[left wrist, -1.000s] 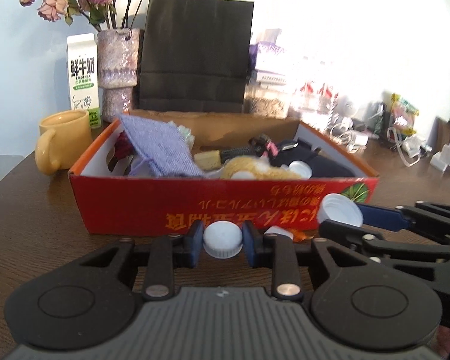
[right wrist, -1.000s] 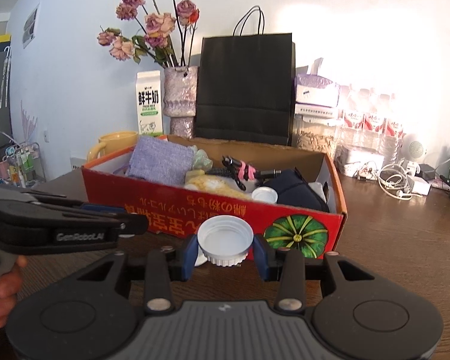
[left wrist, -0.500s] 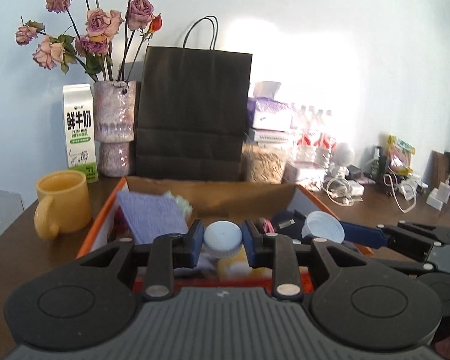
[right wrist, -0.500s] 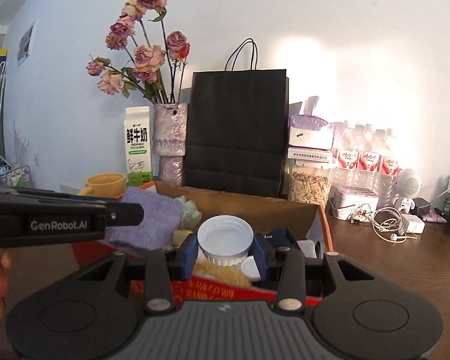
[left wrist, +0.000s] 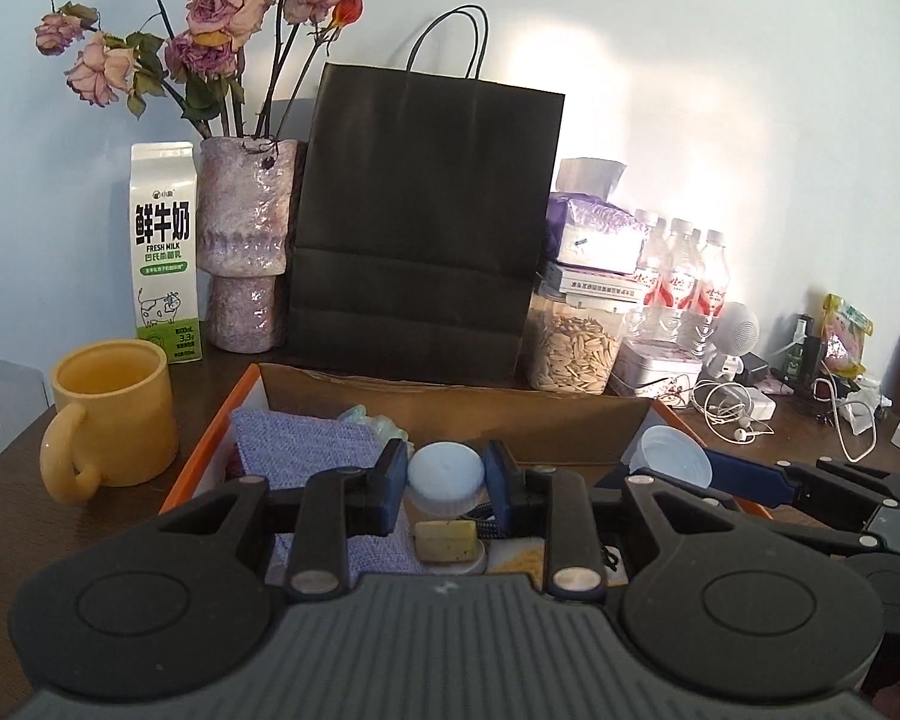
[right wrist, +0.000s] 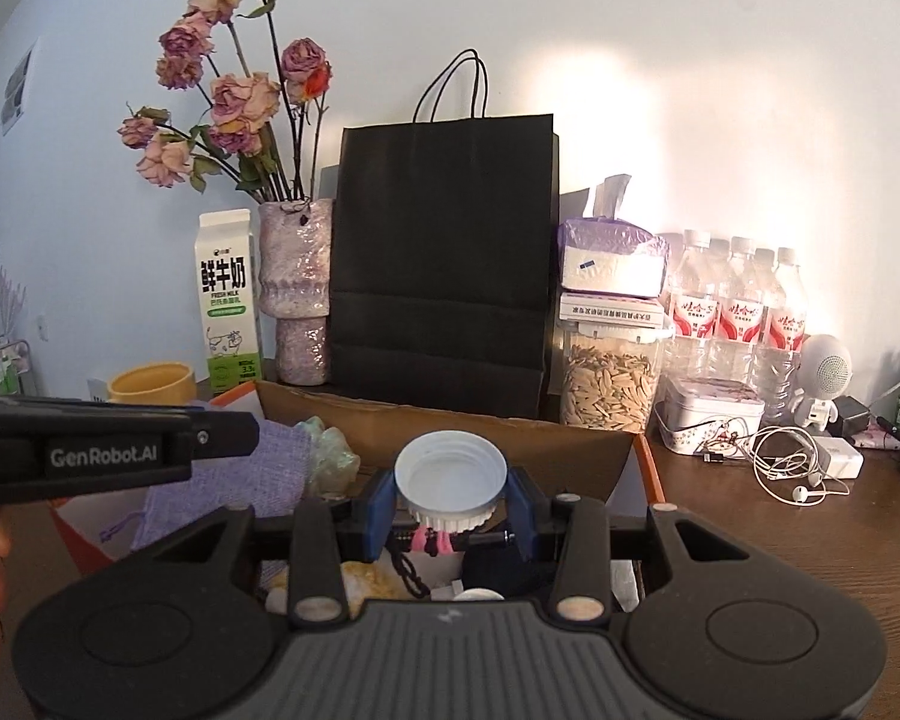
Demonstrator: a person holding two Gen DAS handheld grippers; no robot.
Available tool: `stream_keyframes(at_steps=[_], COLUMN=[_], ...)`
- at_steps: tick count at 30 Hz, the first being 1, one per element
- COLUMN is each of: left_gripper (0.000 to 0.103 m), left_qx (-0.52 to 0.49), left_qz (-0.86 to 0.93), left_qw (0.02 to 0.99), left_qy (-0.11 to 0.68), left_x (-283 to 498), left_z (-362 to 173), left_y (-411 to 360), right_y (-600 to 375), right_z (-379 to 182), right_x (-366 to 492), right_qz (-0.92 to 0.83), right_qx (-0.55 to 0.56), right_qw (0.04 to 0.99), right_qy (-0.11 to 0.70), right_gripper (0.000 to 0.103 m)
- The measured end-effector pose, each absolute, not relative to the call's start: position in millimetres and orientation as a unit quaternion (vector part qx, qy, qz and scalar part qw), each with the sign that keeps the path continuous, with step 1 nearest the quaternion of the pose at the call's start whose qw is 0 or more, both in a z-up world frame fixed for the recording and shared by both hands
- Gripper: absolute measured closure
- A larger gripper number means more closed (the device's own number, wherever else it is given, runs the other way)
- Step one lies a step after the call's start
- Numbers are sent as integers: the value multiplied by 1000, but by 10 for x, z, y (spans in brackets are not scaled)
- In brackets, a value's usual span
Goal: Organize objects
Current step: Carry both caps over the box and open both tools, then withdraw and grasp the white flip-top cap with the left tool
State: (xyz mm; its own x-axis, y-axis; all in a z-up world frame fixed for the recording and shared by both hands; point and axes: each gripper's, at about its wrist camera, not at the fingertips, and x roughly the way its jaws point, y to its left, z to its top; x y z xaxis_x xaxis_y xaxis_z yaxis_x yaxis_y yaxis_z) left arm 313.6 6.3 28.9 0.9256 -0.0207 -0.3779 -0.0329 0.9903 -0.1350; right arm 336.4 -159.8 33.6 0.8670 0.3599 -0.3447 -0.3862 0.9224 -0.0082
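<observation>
I've carried both over the orange cardboard box (left wrist: 642, 420): left hand-held gripper (left wrist: 446, 476) clamps a small white plastic cap (left wrist: 446, 471), right hand-held gripper (right wrist: 452, 495) a wider white ribbed lid (right wrist: 450, 477); release next.

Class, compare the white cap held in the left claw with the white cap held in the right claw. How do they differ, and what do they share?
The cap in the left claw shows its closed, smooth top; the cap in the right claw shows its open, threaded inside. The left cap looks smaller than the right cap. Both are round, white, ridged at the rim, pinched between blue pads and held above the open box.
</observation>
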Motion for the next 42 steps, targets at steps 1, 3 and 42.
stream_keyframes(at_steps=[1, 3, 42], left_gripper=[74, 74, 0], left_qx=[-71, -71, -14], left_qz=[2, 0, 8], left_qw=[979, 978, 985], left_qy=[194, 198, 173], left_x=[3157, 3198, 2505], left_z=[277, 252, 91], left_y=[75, 90, -54], right_y=[-1600, -1608, -2118], right_z=[321, 297, 221], right_x=[3383, 3418, 2776], right_qz=[193, 193, 177], right_qx=[-38, -36, -42], right_qw=[965, 965, 968], right_qy=[172, 175, 173], right_gripper=[64, 64, 0])
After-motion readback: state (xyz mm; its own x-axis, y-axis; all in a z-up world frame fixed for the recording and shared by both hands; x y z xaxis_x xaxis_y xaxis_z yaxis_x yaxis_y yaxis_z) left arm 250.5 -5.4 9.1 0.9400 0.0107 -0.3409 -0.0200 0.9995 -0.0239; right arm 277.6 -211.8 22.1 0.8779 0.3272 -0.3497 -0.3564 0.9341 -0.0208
